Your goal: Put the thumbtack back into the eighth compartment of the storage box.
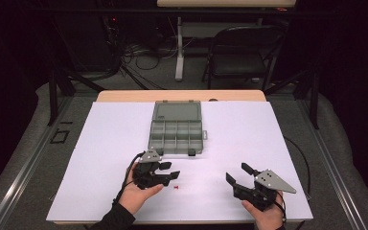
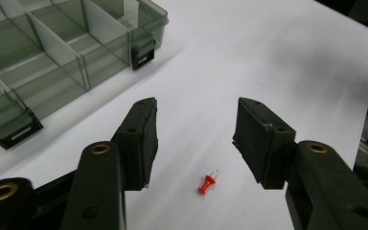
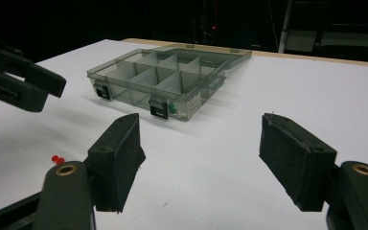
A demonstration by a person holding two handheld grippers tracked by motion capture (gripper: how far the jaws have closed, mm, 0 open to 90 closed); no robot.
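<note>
- left gripper [image 1: 173, 173] low over white table sheet [image 1: 249, 139], jaws parted at medium width, nothing clamped
- red pushpin [image 2: 207, 182] lies on sheet between and just below its jaws, untouched; in high view pin [image 1: 176, 187] sits just right of gripper tips
- right gripper [image 1: 237, 176] near front edge, jaws wide, empty, well apart from pin
- clear compartment box [image 1: 177, 130] open, lid back, beyond left gripper at sheet middle

Dark room — grey carpet floor [image 1: 24, 143] all round the white-topped table [image 1: 249, 134], a black folding chair [image 1: 242, 52] at one o'clock beyond it, a white desk leg [image 1: 178, 48] and tangled cables [image 1: 139, 52] at eleven.
</note>
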